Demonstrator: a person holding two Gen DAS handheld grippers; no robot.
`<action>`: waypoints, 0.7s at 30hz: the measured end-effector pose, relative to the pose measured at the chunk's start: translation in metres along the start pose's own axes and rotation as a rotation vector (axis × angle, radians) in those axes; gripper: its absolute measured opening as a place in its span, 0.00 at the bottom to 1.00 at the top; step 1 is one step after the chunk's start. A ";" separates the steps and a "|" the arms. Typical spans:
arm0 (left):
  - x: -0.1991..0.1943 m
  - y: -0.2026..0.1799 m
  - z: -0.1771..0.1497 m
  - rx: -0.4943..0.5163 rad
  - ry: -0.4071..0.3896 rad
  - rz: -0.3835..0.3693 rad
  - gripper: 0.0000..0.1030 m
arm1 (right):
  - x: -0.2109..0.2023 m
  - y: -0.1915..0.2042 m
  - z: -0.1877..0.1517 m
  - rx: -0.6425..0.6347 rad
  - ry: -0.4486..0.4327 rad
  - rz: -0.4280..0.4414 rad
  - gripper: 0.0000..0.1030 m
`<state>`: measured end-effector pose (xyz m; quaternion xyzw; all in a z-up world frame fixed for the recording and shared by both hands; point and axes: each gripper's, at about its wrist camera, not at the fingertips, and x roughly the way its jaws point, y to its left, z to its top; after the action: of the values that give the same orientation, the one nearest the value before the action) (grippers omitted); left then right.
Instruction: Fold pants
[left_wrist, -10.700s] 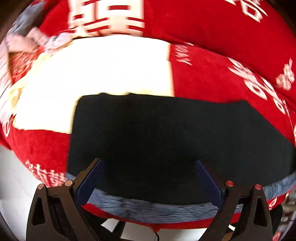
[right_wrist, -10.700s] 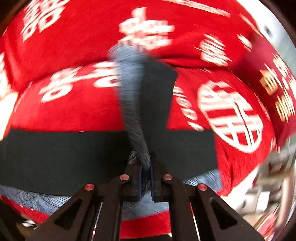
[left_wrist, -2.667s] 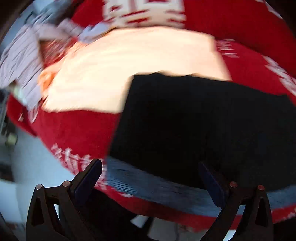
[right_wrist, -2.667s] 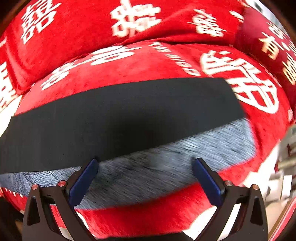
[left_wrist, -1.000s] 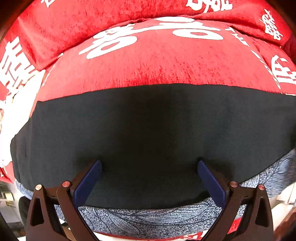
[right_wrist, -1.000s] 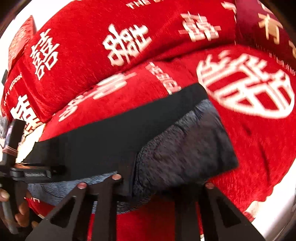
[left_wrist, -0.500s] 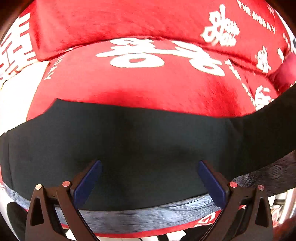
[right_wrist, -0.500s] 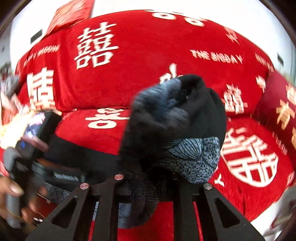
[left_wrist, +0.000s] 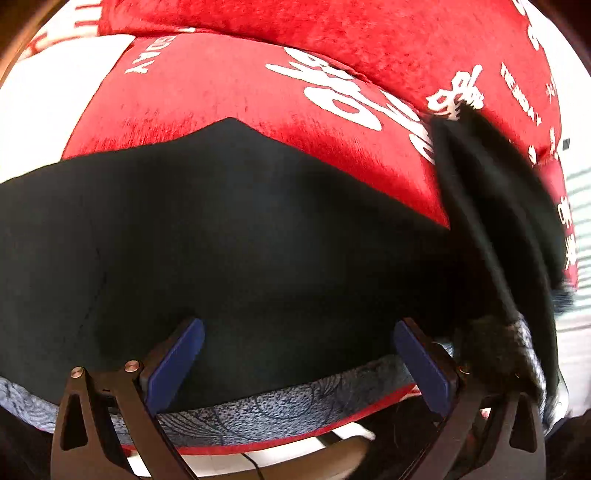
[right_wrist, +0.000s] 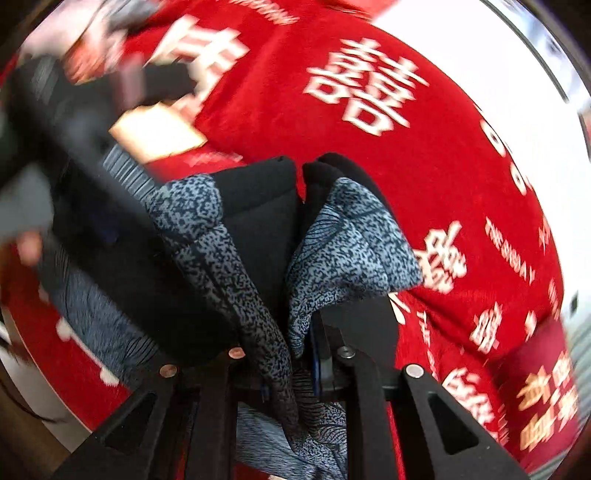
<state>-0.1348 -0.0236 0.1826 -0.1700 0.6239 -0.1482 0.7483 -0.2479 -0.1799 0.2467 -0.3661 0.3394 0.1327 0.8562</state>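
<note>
The pants (left_wrist: 229, 236) are black with a blue-grey patterned inner side and lie flat across a red sofa seat. My left gripper (left_wrist: 295, 354) is open, its blue pads over the pants' near edge. My right gripper (right_wrist: 291, 350) is shut on the pants (right_wrist: 258, 236), holding a bunched end of them lifted off the seat. That lifted end shows in the left wrist view (left_wrist: 495, 229) at the right. The left gripper's blurred body (right_wrist: 74, 122) shows at the left of the right wrist view.
The red velvet sofa cover (left_wrist: 229, 88) with white characters runs under and behind the pants. A white patch of cover (left_wrist: 48, 96) lies at the left. The seat's front edge and pale floor (left_wrist: 280, 450) are just below the left gripper.
My right gripper has closed on the right end of the pants and lifted it up and toward the left. My left gripper has stayed open over the near edge.
</note>
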 end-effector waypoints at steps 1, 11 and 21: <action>-0.002 -0.001 -0.001 0.010 -0.013 0.061 1.00 | 0.002 0.008 -0.001 -0.028 0.008 -0.004 0.17; -0.060 0.055 -0.005 -0.123 -0.167 0.304 1.00 | 0.034 0.059 -0.003 -0.131 0.087 0.006 0.17; -0.036 -0.034 0.022 0.114 -0.117 0.140 1.00 | -0.007 0.080 -0.013 -0.294 0.017 -0.120 0.67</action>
<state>-0.1202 -0.0370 0.2333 -0.0915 0.5802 -0.1206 0.8003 -0.2976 -0.1331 0.2020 -0.5081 0.3009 0.1265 0.7971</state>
